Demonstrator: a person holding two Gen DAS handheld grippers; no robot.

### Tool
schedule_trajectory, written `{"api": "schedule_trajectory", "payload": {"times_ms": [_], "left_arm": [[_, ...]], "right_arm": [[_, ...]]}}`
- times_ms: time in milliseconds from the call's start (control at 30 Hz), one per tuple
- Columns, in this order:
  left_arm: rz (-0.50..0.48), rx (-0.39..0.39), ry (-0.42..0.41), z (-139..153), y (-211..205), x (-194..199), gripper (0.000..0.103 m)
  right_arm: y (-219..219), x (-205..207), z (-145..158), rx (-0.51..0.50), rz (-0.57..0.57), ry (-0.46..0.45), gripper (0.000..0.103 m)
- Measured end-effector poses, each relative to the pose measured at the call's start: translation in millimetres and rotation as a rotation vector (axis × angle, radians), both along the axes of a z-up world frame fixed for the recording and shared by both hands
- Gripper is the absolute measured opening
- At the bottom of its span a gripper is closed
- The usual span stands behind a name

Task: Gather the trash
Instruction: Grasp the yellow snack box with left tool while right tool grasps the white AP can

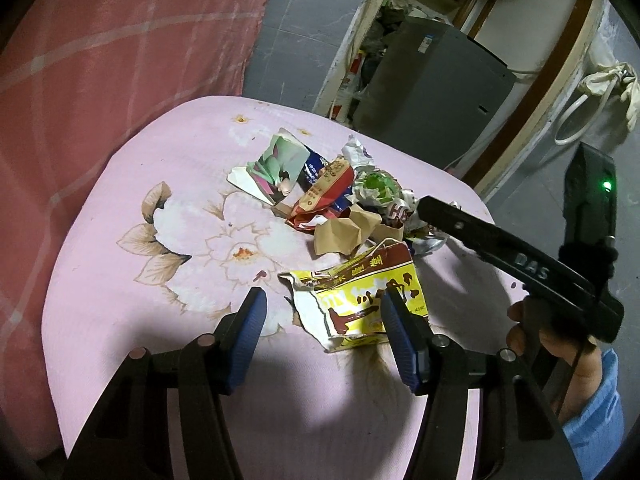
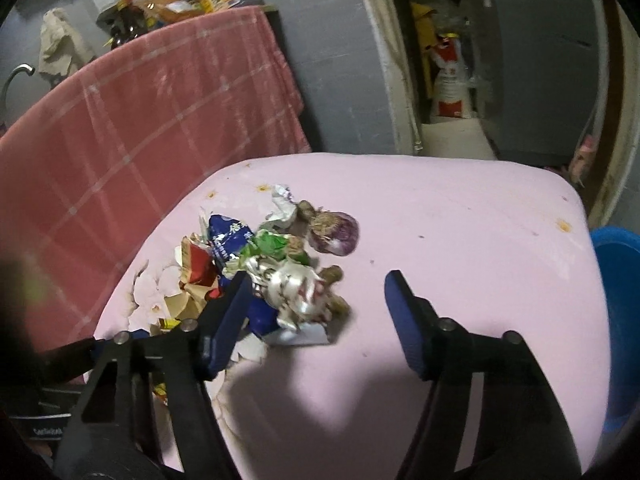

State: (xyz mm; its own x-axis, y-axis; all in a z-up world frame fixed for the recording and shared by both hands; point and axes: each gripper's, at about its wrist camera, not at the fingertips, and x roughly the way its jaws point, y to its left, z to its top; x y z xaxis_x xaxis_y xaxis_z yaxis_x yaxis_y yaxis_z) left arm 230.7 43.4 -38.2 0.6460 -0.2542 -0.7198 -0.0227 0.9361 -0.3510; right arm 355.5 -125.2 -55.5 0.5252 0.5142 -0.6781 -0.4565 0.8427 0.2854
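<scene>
One pink table [image 1: 160, 320], floral print at its left part, a few small orange-brown stains near the far edge. One heap of trash [image 1: 340, 196] sits on it, right of the flower print and toward the far side.

Count in the heap, as far as pieces can be told apart:
- one yellow-and-brown wrapper [image 1: 360, 300], torn and flattened, printed characters, nearest piece in the left wrist view
- one crumpled brown paper [image 1: 344, 232], just beyond the yellow wrapper
- one red-orange packet [image 1: 324, 192], creased
- one blue packet [image 2: 228, 236] with white characters
- one white card with a green and pink plant picture [image 1: 276, 168], at the far left of the heap
- one green crumpled wrapper [image 2: 272, 244]
- one silver foil wad [image 2: 296, 288], shiny, red marks on it
- one purple-skinned round piece [image 2: 334, 232], at the right edge of the heap; what it is cannot be told
- several small brown lumps [image 2: 334, 274] beside the foil, exact count unclear

Two grippers. Left gripper [image 1: 322, 344]: jaws apart, nothing clamped; right blue pad lies over the yellow wrapper's near edge, left pad over bare table. Right gripper [image 2: 316, 320]: jaws spread, gripping nothing; left finger at the heap's near side, right finger over bare pink table. One hand [image 1: 560, 360] with a blue sleeve holds it, seen from the left wrist.

One red checked cloth [image 2: 140, 120] hangs behind the table. One blue container [image 2: 618, 300] stands at the table's right edge.
</scene>
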Motion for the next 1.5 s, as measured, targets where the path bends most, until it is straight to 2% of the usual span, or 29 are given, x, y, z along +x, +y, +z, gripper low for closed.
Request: {"api": "schedule_trajectory", "payload": {"times_ms": [67, 167, 367, 567, 900, 1133, 1200, 1267, 1367, 1467, 1500], "left_arm": [[0.001, 0.000, 0.001, 0, 0, 0, 0.054], [-0.002, -0.004, 0.000, 1, -2, -1, 0.054], [-0.025, -0.016, -0.002, 3, -11, 1, 0.059], [-0.029, 0.003, 0.010, 6, -27, 10, 0.063], [-0.013, 0.046, 0.048, 2, -46, 24, 0.065], [0.007, 0.067, 0.041, -3, -52, 25, 0.064], [0.002, 0.066, 0.033, -3, -53, 24, 0.058], [-0.008, 0.060, 0.034, -4, -55, 20, 0.043], [-0.019, 0.051, 0.023, -6, -57, 13, 0.031], [-0.023, 0.042, 0.008, -8, -58, 4, 0.022], [-0.022, 0.045, -0.001, -9, -58, 1, 0.022]], "right_arm": [[0, -1, -1, 0.004, 0.017, 0.010, 0.042], [-2, -4, -2, 0.013, 0.033, 0.013, 0.033], [-16, -18, -2, 0.026, 0.015, -0.005, 0.027], [-35, -32, 0, 0.039, -0.016, -0.033, 0.026], [-65, -57, 7, 0.075, -0.112, -0.094, 0.026], [-81, -73, 8, 0.094, -0.151, -0.117, 0.026], [-81, -74, 7, 0.099, -0.153, -0.117, 0.026], [-82, -75, 5, 0.110, -0.156, -0.119, 0.026], [-85, -79, 4, 0.127, -0.154, -0.138, 0.026], [-86, -85, 6, 0.144, -0.145, -0.163, 0.026], [-88, -87, 5, 0.147, -0.142, -0.169, 0.026]]}}
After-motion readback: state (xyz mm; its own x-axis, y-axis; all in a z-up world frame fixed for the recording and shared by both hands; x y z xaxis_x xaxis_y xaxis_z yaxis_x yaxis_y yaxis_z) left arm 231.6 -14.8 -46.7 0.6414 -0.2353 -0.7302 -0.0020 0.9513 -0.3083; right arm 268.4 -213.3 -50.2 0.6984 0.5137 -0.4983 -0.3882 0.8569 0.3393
